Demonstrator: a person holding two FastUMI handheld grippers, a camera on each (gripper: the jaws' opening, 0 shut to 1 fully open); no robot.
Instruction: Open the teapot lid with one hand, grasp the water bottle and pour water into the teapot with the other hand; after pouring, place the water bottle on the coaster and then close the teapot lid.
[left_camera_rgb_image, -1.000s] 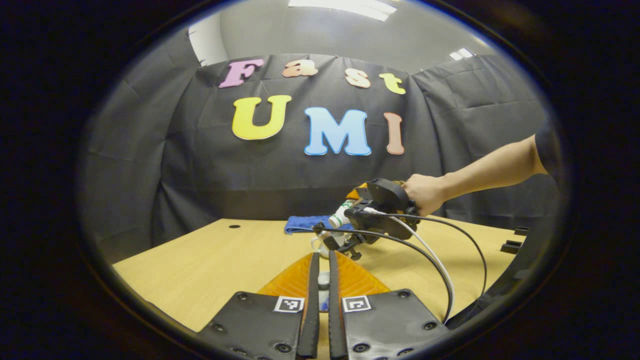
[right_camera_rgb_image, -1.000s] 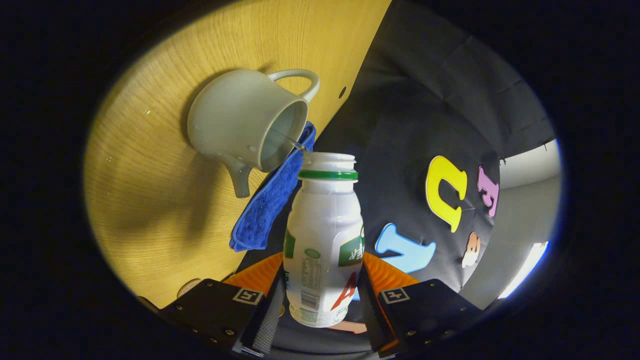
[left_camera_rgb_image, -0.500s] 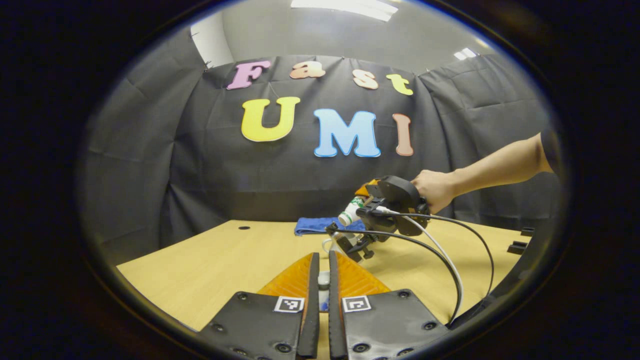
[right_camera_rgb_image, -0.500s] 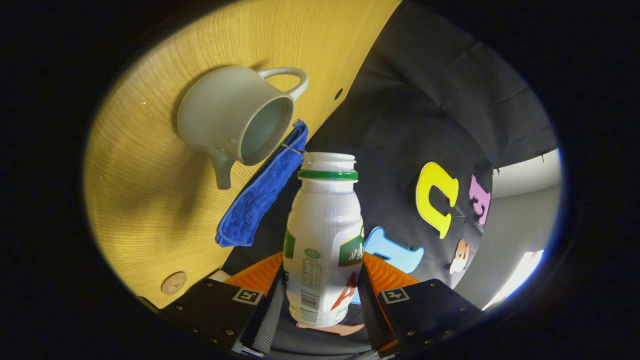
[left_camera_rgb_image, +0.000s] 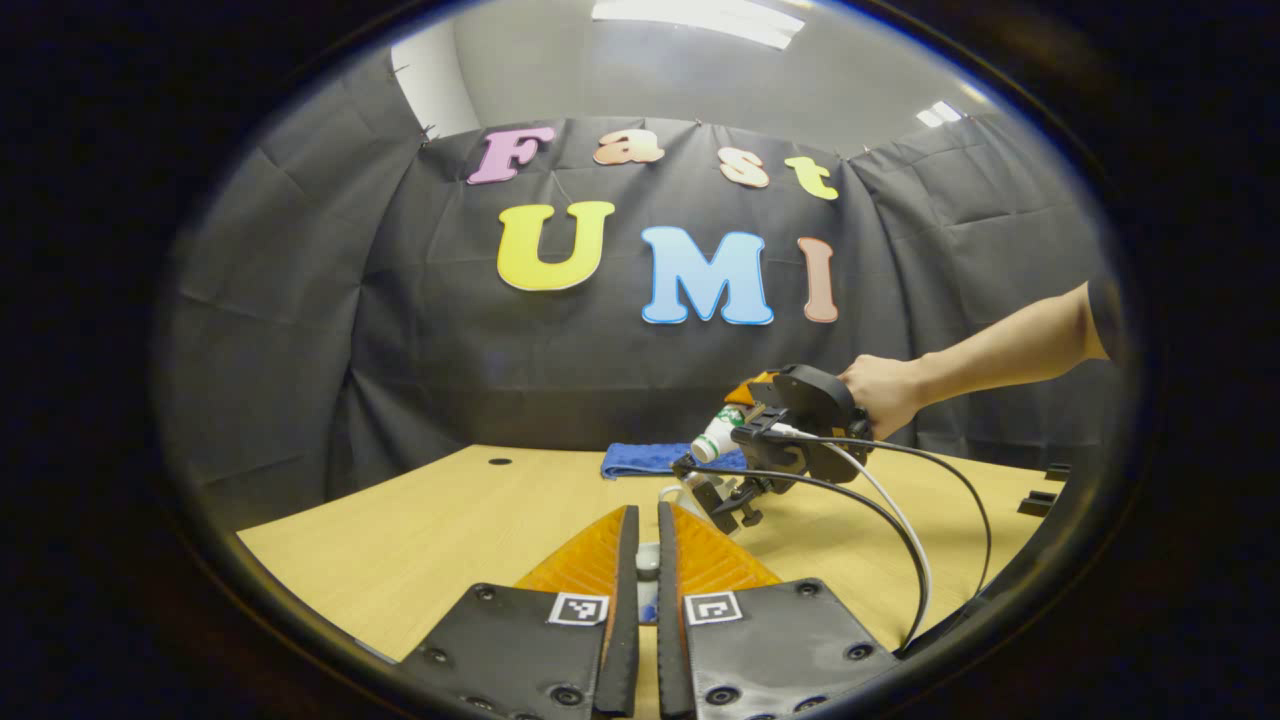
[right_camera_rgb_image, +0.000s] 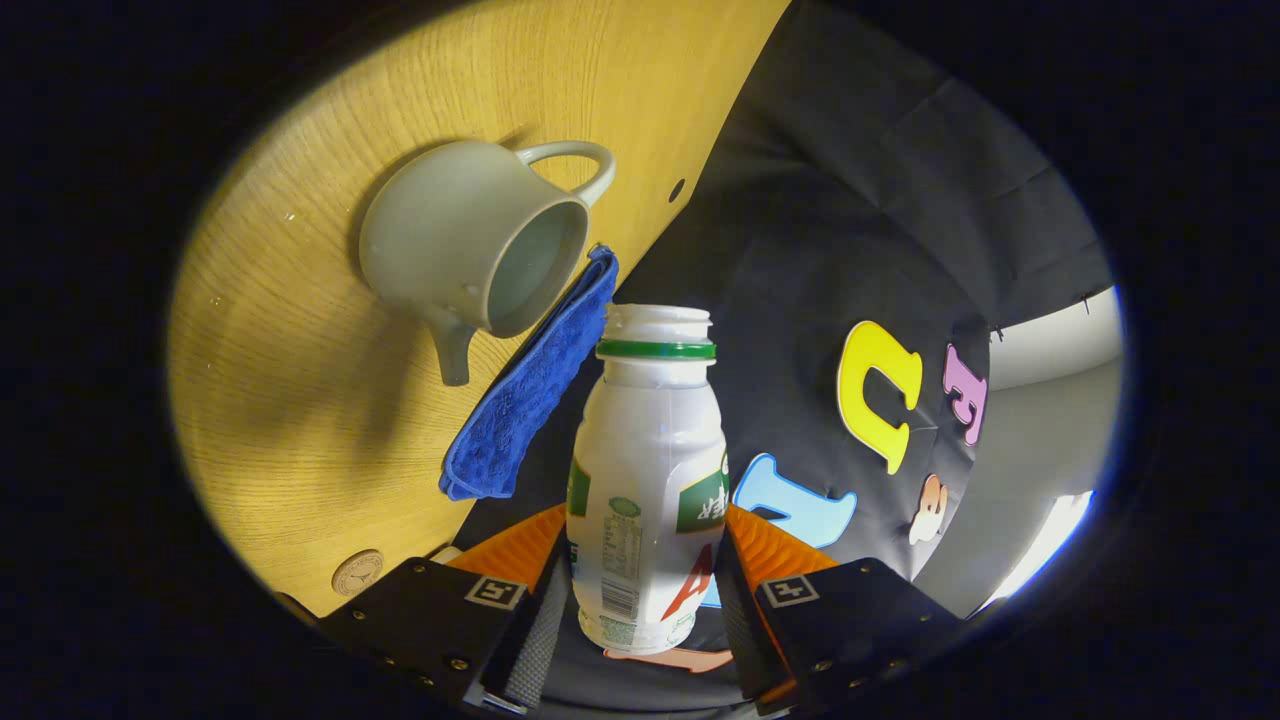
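Low centre of the right gripper view: right gripper (right_camera_rgb_image: 645, 590) clamped on a white water bottle (right_camera_rgb_image: 648, 490), one finger pressed to each side of the lower body, open neck with its green ring pointing up the frame. Above and left of that neck, a pale grey teapot (right_camera_rgb_image: 470, 250), lid off, mouth turned toward the camera, loop handle at upper right, spout pointing down the frame. Just right of the teapot, a blue cloth (right_camera_rgb_image: 530, 390) running diagonally along the far edge of the table (right_camera_rgb_image: 300, 420). Pale wood-grain tabletop filling the left half of the frame, tilted steeply, with a small dark hole near the cloth's upper end and a round wooden coaster (right_camera_rgb_image: 358, 572) low at the left, close to the gripper body. Black draped booth wall across the right half, a strip of light grey room wall at the far right. Bottom centre of the left gripper view: left gripper (left_camera_rgb_image: 640, 560) nearly closed, a small pale knob (left_camera_rgb_image: 647, 562) in the slim gap; whether that is the teapot lid, and whether both fingers press on it, cannot be told. Beyond, at right of centre, the other gripper held in a bare hand (left_camera_rgb_image: 880, 392), bottle tipped down to the left over the teapot, cables trailing to the lower right. Same wooden tabletop spreading across the lower frame, blue cloth at its back edge, black wall behind, grey ceiling with bright light panels along the top.
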